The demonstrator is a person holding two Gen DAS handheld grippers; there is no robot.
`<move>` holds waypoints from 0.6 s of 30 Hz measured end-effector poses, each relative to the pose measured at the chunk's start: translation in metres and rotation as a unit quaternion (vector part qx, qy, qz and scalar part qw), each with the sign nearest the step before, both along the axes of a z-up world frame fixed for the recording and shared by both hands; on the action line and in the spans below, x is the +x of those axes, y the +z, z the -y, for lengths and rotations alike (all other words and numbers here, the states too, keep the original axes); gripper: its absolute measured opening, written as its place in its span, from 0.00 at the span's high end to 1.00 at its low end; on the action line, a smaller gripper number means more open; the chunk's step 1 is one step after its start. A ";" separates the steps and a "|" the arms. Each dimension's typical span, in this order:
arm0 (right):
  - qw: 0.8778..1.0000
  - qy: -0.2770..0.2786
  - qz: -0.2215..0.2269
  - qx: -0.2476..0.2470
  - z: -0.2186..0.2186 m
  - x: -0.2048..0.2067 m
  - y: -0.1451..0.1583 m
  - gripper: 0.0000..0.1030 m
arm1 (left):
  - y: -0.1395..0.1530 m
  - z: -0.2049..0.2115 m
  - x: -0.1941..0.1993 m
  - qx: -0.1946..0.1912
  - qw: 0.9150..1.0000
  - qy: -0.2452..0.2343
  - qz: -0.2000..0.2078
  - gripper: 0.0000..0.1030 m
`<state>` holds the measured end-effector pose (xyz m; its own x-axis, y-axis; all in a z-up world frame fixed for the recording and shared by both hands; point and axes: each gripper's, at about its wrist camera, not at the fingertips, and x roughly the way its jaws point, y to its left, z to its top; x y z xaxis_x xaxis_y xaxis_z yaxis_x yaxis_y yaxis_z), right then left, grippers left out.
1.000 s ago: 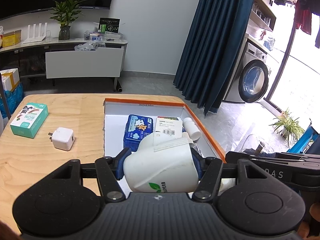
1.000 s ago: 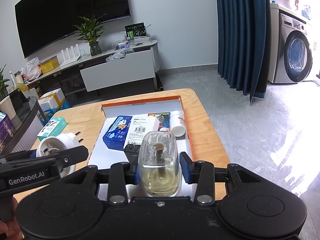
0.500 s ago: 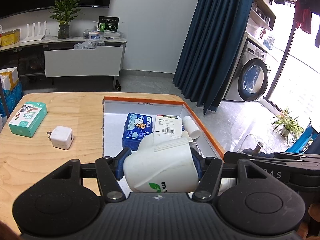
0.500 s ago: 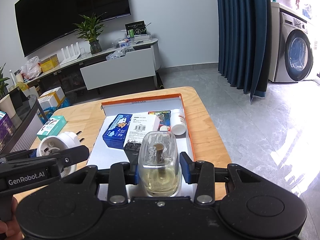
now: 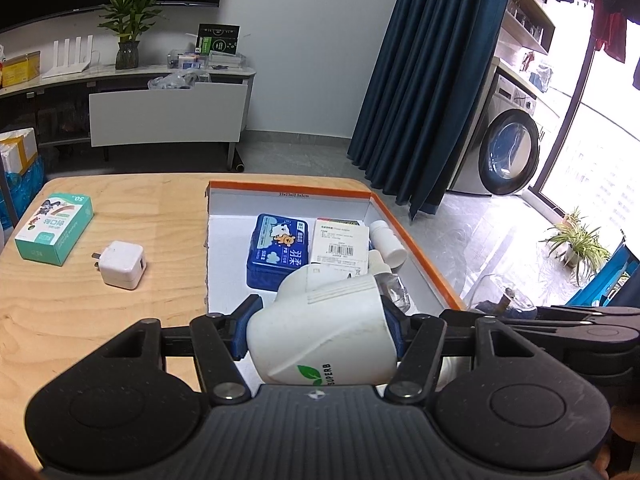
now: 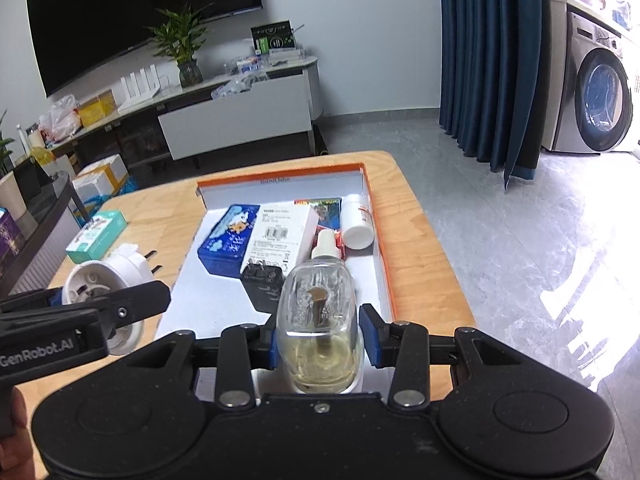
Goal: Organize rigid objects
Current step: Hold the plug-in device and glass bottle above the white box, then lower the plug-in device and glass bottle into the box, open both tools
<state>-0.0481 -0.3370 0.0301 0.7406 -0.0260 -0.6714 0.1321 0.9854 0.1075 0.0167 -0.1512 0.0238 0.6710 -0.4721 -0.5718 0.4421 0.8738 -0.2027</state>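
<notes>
Left claw around white plug-in device; right claw around glass bottle.

Dark blue floor-length curtain, ahead and right of the claw. Silver front-loading washing machine, further right. Green leafy plant in glass vase on long white media console, far ahead to the left. Large black wall-mounted television, above console. Small potted spider plant, on the grey floor at right.
</notes>
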 end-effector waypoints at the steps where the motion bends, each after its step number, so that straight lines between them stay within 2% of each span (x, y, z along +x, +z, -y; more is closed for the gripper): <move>1: 1.000 0.001 -0.005 -0.001 0.001 0.003 -0.001 0.53 | -0.001 0.000 0.001 0.001 1.000 0.000 -0.002 0.40; 7: 1.000 0.013 -0.023 -0.007 0.005 0.027 -0.010 0.50 | -0.008 0.004 0.006 0.007 1.000 -0.002 -0.015 0.40; 10: 1.000 -0.011 0.012 -0.022 0.009 0.031 -0.002 0.38 | -0.011 0.006 0.008 0.013 1.000 -0.006 -0.019 0.40; 13: 0.997 -0.034 0.063 -0.015 0.018 0.022 0.011 0.28 | -0.015 0.008 0.011 0.018 1.000 -0.009 -0.024 0.40; 15: 0.995 -0.049 0.083 -0.017 0.023 0.015 0.017 0.26 | -0.018 0.011 0.014 0.018 0.999 -0.012 -0.029 0.40; 18: 0.994 -0.058 0.087 -0.016 0.031 0.009 0.021 0.25 | -0.024 0.017 0.017 0.021 0.999 -0.018 -0.036 0.40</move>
<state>-0.0389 -0.3677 0.0515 0.8364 -0.1368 -0.5308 0.2268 0.9679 0.1079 0.0333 -0.1678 0.0000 0.6099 -0.4707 -0.6376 0.4598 0.8654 -0.1990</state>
